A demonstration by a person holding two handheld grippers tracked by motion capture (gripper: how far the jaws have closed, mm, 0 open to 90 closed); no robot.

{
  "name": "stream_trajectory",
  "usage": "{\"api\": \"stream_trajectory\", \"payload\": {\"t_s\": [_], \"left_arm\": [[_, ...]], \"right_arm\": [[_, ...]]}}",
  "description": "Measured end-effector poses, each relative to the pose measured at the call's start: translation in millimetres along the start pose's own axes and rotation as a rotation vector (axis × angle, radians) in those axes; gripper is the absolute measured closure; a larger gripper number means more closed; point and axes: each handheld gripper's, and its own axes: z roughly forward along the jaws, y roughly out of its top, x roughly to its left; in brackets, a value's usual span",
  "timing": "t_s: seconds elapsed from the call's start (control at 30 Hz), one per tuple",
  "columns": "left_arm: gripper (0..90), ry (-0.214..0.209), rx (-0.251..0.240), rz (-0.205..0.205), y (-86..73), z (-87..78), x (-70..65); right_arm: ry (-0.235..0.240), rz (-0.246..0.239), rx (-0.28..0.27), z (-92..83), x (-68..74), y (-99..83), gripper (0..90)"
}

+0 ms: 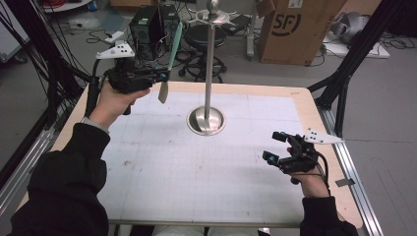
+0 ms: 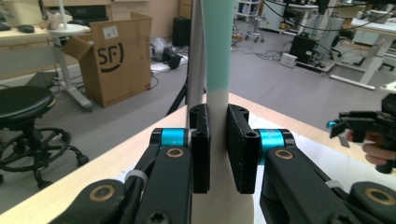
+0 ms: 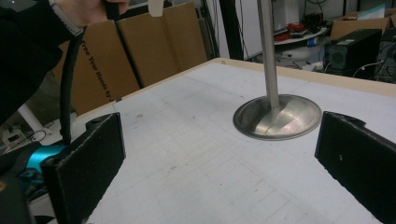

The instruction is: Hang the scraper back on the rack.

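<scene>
At far left, the raised left hand (image 1: 110, 101) lifts the left tool (image 1: 164, 76) above the counter (image 1: 196, 162), clenched on a slender green-and-cream utensil (image 1: 169, 61) standing nearly upright. Mid-counter rises a steel stand (image 1: 210, 73). Right, the right tool (image 1: 276, 146) hovers low, jaws spread, grasping nothing.

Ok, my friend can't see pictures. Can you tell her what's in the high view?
A person's left gripper holds a long green and cream utensil up in the air, near a tall metal stand on a white table. The right gripper rests open and empty near the table's right edge.
</scene>
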Motion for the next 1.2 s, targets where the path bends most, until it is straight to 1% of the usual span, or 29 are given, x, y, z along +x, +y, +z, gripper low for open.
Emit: {"api": "stream_trajectory", "payload": {"t_s": [0.07, 0.13, 0.27, 0.37, 0.43, 0.57, 0.87, 1.1, 1.2], "left_arm": [[80.2, -0.004, -0.016, -0.009, 0.8, 1.1, 1.5], [80.2, 0.005, -0.019, -0.014, 1.6, 4.1, 2.5], [80.2, 0.016, -0.020, -0.012, 5.1, 10.7, 2.9], [80.2, 0.010, -0.027, -0.007, 7.2, 15.8, 0.5], [80.2, 0.009, -0.015, 0.003, 7.5, 19.5, -0.6], [80.2, 0.017, -0.011, 0.003, 6.6, 24.5, 0.2], [80.2, 0.039, -0.002, -0.005, 4.7, 26.4, 4.3], [80.2, 0.038, 0.009, -0.007, 3.0, 29.3, 5.4], [80.2, 0.039, 0.002, -0.006, 3.0, 30.8, 5.2]], "right_arm": [[-0.001, 0.000, 0.000, 0.1, -0.4, -0.1, 0.7], [-0.001, -0.002, 0.004, 0.6, -0.6, -0.6, 0.7], [0.000, -0.001, 0.005, 0.8, 0.3, -0.5, 0.7], [-0.001, -0.003, -0.003, -0.6, -0.3, -0.2, 0.7], [-0.007, 0.000, -0.011, -2.2, -0.4, 0.2, 0.7], [-0.013, -0.001, -0.019, -5.0, -1.3, 0.5, 0.7], [-0.012, -0.001, -0.017, -5.7, -1.2, -0.7, 0.7], [-0.011, -0.003, -0.015, -5.6, -1.0, -0.8, 0.7], [-0.010, -0.002, -0.016, -5.7, -1.0, -0.8, 0.7]]}}
